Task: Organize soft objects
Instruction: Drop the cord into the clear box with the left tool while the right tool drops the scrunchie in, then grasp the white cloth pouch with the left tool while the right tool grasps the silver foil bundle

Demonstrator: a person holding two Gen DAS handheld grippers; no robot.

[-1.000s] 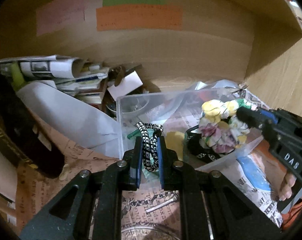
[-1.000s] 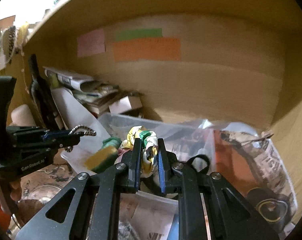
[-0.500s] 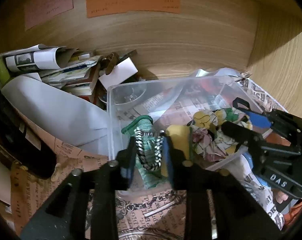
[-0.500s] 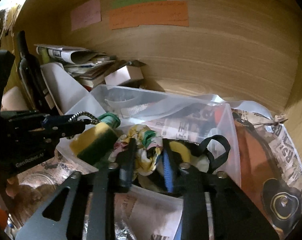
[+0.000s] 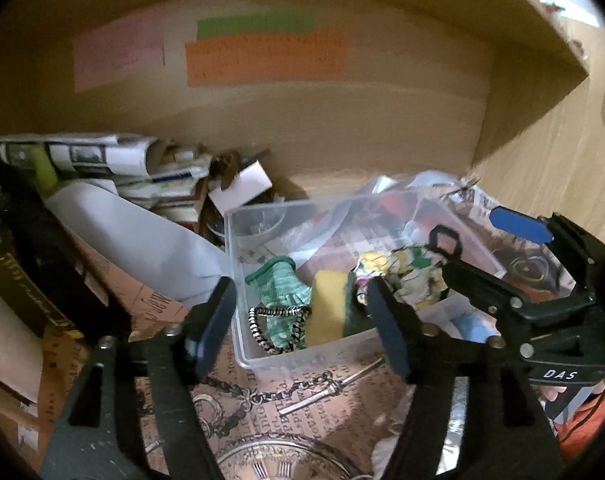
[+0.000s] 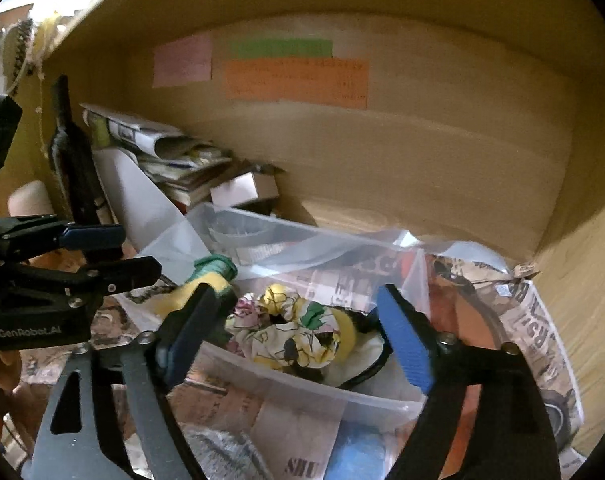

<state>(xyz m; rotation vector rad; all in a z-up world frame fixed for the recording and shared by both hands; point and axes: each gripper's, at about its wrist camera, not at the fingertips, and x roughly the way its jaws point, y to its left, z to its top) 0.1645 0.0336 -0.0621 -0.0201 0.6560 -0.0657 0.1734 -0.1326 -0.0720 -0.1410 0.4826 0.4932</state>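
Both claws, left (image 5: 302, 320) and right (image 6: 298, 336), gape empty; the braided hair tie (image 5: 276, 326) and floral scrunchie (image 6: 290, 330) lie in the clear bin (image 5: 302, 354) — little seems left.

dim warm light | motion blur | fisheye edges dark, bent

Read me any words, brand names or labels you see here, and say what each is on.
"DAS": right gripper body, white lettering.
"GenRobot.AI": left gripper body.
"SHU", cut off: newspaper under the clear bin.
Pink, green, orange wall notes: handwriting too blurred.
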